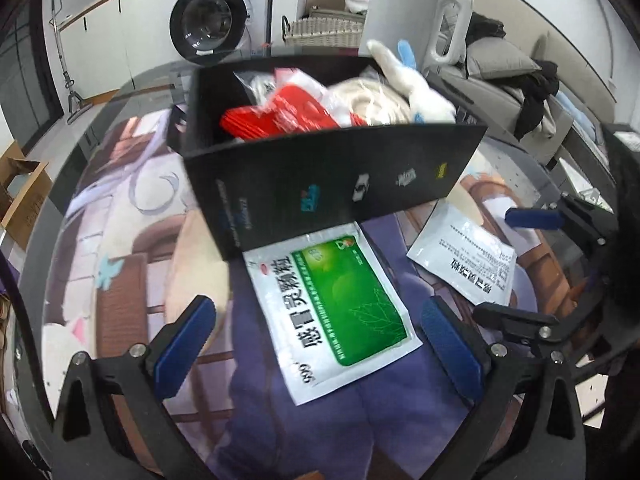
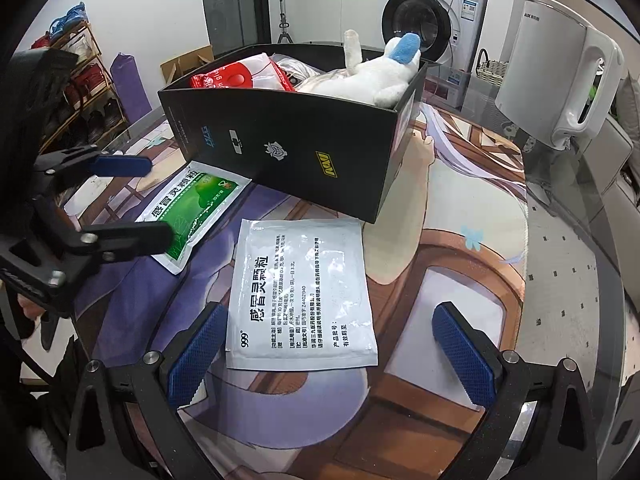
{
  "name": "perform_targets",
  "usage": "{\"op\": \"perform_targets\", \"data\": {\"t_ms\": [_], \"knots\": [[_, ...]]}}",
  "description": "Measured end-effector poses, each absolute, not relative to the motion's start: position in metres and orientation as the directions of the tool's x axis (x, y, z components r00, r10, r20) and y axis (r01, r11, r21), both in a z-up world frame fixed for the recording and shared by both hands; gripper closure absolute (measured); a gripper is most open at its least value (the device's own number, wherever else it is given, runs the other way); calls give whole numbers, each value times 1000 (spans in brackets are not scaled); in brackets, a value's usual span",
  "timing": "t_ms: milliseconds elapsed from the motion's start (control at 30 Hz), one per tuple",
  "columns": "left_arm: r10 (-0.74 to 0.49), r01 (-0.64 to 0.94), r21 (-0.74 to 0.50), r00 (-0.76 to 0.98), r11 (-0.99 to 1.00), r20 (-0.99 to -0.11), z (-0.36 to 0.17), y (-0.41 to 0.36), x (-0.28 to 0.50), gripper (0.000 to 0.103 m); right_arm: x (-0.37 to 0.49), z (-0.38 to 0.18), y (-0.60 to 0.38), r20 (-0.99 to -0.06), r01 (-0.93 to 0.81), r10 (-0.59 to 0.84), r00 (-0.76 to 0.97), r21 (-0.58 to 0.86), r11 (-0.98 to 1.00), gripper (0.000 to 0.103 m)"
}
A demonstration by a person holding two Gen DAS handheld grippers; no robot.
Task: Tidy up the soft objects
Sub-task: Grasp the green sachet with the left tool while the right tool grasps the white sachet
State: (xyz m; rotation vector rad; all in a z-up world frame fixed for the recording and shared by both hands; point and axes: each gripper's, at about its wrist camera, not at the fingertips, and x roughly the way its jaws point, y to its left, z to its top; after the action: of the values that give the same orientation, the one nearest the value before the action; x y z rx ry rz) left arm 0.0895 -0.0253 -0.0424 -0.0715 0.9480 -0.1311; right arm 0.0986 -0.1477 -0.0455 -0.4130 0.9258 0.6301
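A black box (image 1: 320,176) (image 2: 288,148) stands on the table and holds a white plush toy (image 1: 416,88) (image 2: 372,76), a red-and-white packet (image 1: 288,112) (image 2: 236,76) and a cream bundle. A green sachet (image 1: 340,304) (image 2: 192,212) lies flat in front of the box, between the fingers of my open, empty left gripper (image 1: 320,344). A white sachet (image 2: 300,296) (image 1: 468,260) lies printed side up between the fingers of my open, empty right gripper (image 2: 332,344). Each gripper also shows in the other's view: the right one (image 1: 516,268) and the left one (image 2: 140,200).
A white kettle (image 2: 552,72) (image 1: 416,16) stands on the table behind and right of the box. The table has a printed mat under glass (image 2: 460,248). A washing machine (image 1: 212,16), a wicker basket (image 1: 324,32) and a sofa with clothes (image 1: 520,80) are beyond the table.
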Motion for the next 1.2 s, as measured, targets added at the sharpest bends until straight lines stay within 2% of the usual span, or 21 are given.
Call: {"op": "perform_targets", "data": {"t_ms": [200,867,933,1033,1133,1200], "knots": [[-50,39,-34,589,999,-806,-47,-30,92,0,99,-45,-150,-840,-665,320,438,-64,745,1],[-49,35,-35,612,999,-789,-52,-20,84,0,97,-46,-139,-810,-620,322,490,-64,782,2],[-51,36,-37,615,999,-787,-52,-20,84,0,95,-45,-138,-806,-636,338,486,-61,770,9],[-51,37,-36,617,999,-786,-52,-20,84,0,91,-41,-137,-800,-656,358,482,-58,753,32],[-49,35,-35,618,999,-785,-52,-20,84,0,88,-40,-137,-797,-670,370,476,-56,740,39],[-49,36,-35,619,999,-784,-52,-20,83,0,87,-39,-137,-795,-673,377,476,-54,737,48]]}}
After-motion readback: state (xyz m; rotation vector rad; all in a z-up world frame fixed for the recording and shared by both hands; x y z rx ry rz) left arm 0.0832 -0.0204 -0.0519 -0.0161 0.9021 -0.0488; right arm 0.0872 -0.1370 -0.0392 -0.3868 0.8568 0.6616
